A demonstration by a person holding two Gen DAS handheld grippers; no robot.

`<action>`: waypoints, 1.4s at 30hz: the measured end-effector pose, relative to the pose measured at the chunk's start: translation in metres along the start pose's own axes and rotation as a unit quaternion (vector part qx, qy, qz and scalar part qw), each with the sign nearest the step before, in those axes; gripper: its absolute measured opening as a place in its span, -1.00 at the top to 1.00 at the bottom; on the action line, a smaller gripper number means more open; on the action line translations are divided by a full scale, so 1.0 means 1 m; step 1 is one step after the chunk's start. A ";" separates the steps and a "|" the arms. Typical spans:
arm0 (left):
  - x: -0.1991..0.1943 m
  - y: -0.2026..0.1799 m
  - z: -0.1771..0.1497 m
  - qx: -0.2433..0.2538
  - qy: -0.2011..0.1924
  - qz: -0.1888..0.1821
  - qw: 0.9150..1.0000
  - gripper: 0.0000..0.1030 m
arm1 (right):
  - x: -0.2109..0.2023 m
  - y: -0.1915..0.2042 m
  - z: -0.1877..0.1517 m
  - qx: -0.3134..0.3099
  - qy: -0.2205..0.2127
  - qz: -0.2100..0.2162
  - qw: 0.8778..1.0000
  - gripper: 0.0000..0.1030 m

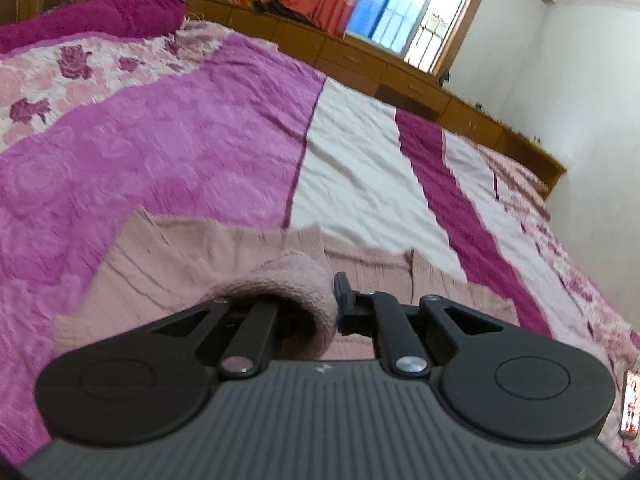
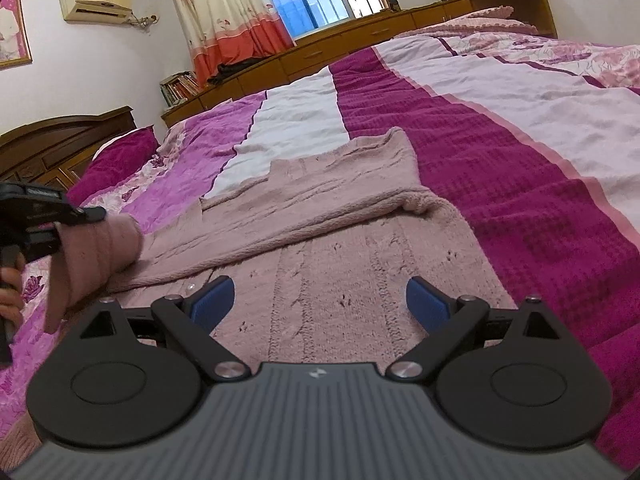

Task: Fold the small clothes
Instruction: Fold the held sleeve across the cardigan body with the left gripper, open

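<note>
A dusty-pink knitted sweater [image 2: 320,216] lies on the bed, one part folded over across its middle. My left gripper [image 1: 320,300] is shut on the sweater's sleeve cuff [image 1: 288,284], which bunches over its fingers; in the right wrist view the left gripper [image 2: 86,214] holds the sleeve [image 2: 100,248] lifted at the left. My right gripper [image 2: 320,300] is open and empty, its blue pads [image 2: 426,302] apart just above the sweater's lower body. The sweater also shows in the left wrist view [image 1: 168,264].
The bed cover [image 2: 520,200] has magenta, white and pink stripes. A magenta pillow [image 2: 116,160] lies by the wooden headboard [image 2: 60,140]. A low wooden cabinet [image 2: 360,48] runs along the far side under the window, with books [image 2: 180,88] and a curtain [image 2: 224,20].
</note>
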State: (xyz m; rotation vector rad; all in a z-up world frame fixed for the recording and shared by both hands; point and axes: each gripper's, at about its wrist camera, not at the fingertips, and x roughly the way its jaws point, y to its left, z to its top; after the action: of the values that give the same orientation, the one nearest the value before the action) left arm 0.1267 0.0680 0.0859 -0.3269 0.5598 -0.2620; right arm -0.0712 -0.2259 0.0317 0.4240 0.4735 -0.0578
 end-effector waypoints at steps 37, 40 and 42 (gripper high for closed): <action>-0.052 0.014 -0.043 0.056 0.103 0.079 0.990 -0.09 | 0.002 0.003 -0.002 -0.008 0.016 0.009 1.000 -0.88; -0.062 0.018 -0.043 0.065 0.097 0.087 0.989 -0.09 | 0.007 0.009 0.003 -0.009 0.024 0.017 1.000 -0.88; -0.065 0.021 -0.043 0.070 0.095 0.091 0.989 -0.09 | 0.010 0.017 0.009 -0.013 0.026 0.024 0.999 -0.88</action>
State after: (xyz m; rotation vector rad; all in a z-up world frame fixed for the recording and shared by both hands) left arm 0.0524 0.0984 0.0746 -0.1135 0.7503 -0.1544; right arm -0.0558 -0.2134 0.0412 0.4113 0.5135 0.0066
